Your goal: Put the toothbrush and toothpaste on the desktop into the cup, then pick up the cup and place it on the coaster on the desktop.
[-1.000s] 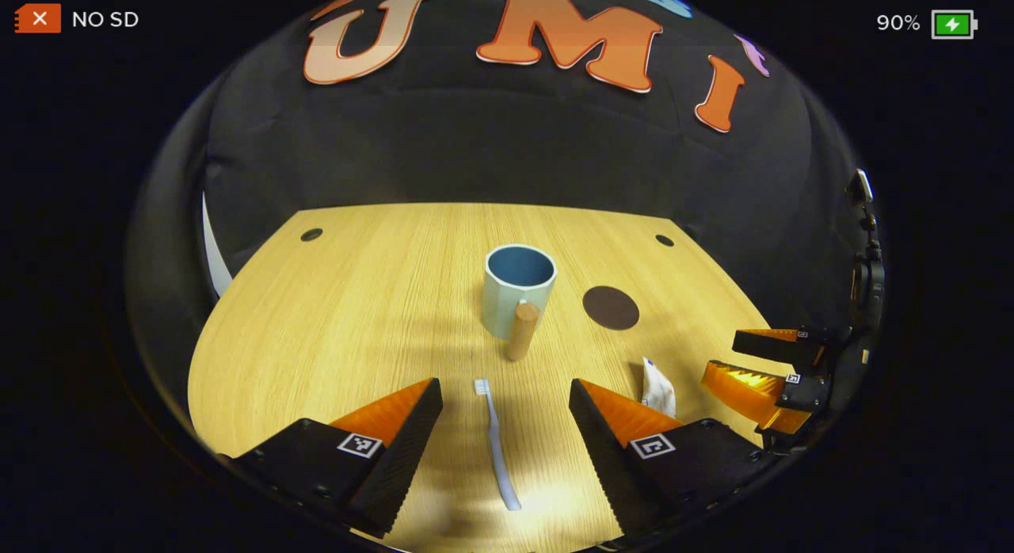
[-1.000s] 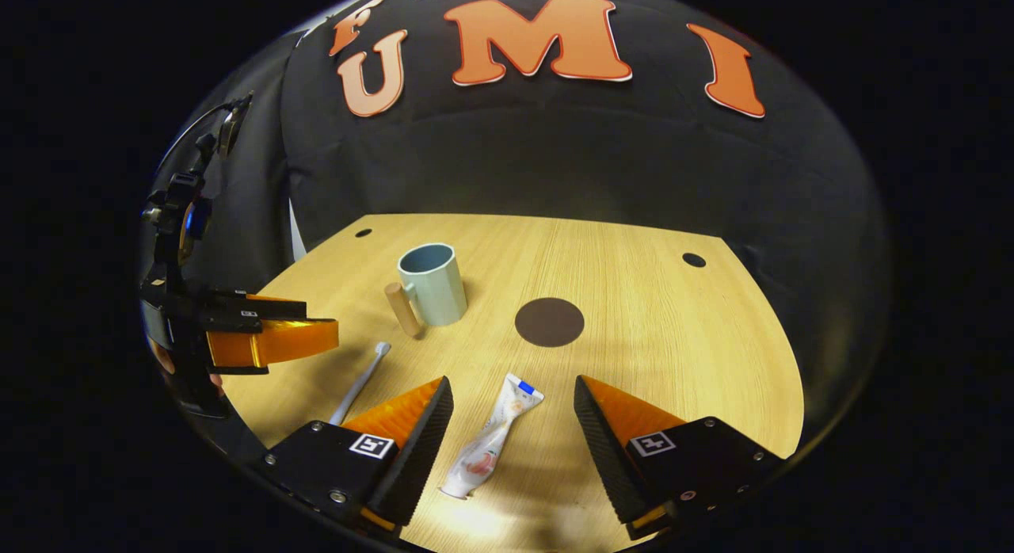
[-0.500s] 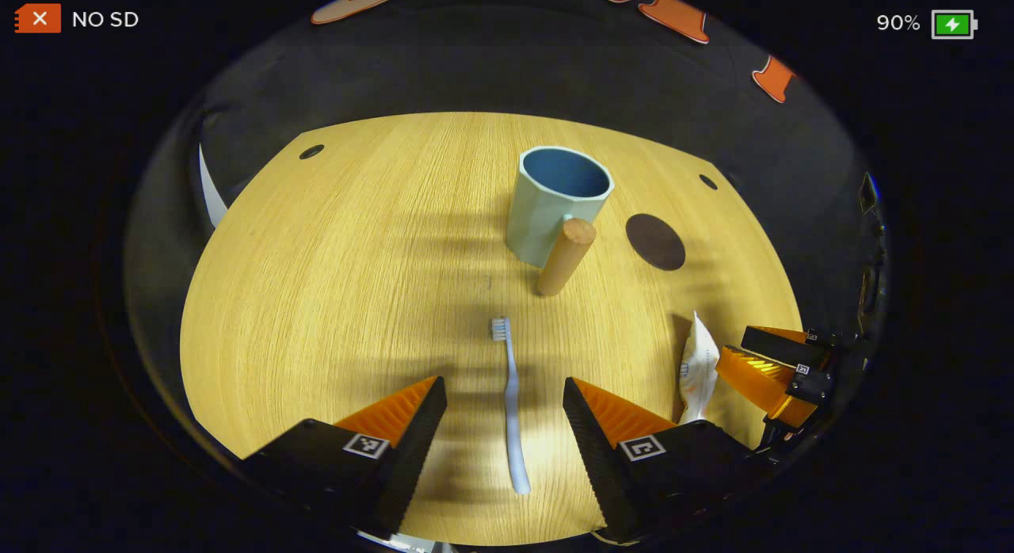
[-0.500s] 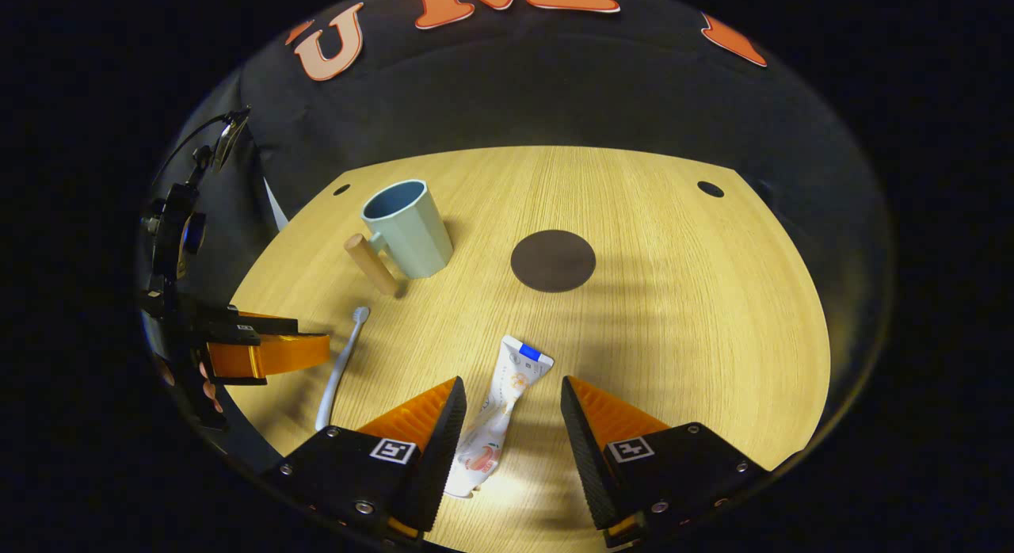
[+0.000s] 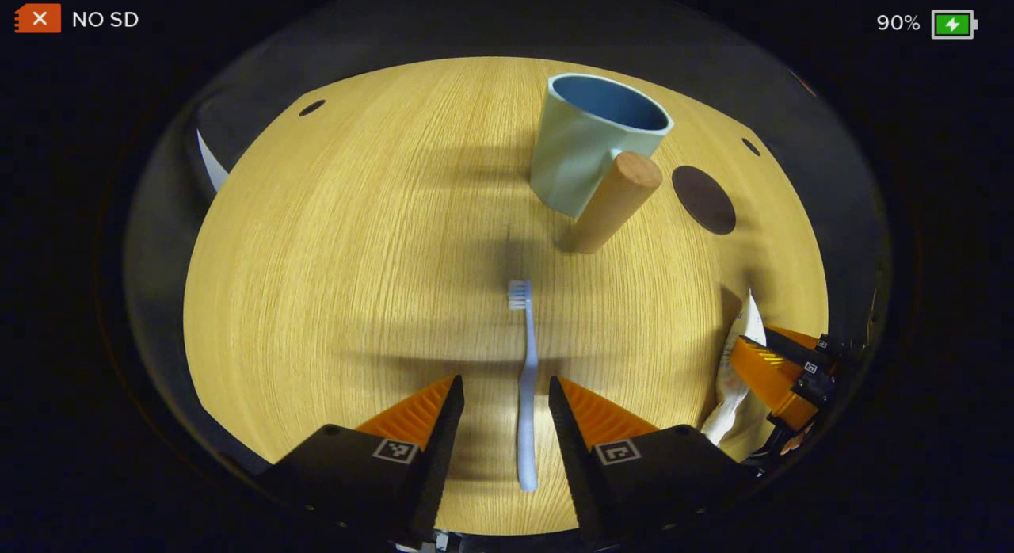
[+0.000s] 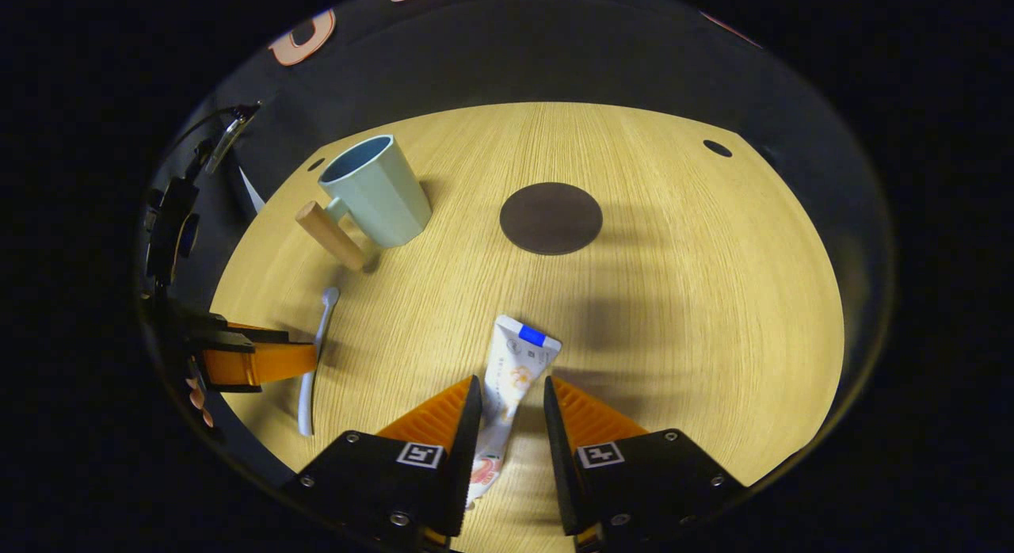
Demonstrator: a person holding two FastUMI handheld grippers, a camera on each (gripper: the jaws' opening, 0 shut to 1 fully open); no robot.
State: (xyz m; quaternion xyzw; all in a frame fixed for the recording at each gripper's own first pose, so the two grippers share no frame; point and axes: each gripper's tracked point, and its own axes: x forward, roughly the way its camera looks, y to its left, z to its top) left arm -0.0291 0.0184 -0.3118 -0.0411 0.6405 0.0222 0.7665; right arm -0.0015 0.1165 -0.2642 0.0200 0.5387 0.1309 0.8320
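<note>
Here the left claw [image 5: 499,394] straddles the toothbrush [image 5: 526,379] flat on the worktop [image 5: 333,244], fingers spread, not gripping — the right claw [image 6: 507,402] likewise flanks the toothpaste [image 6: 511,375], unclenched. Cup [image 6: 372,190] stands near the coaster [image 6: 550,218].

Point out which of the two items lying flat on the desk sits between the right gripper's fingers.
The toothpaste, a soft tube, lies between the right gripper's nearly closed fingers. The toothbrush, thin with bristles, lies between the left gripper's fingers instead.
</note>
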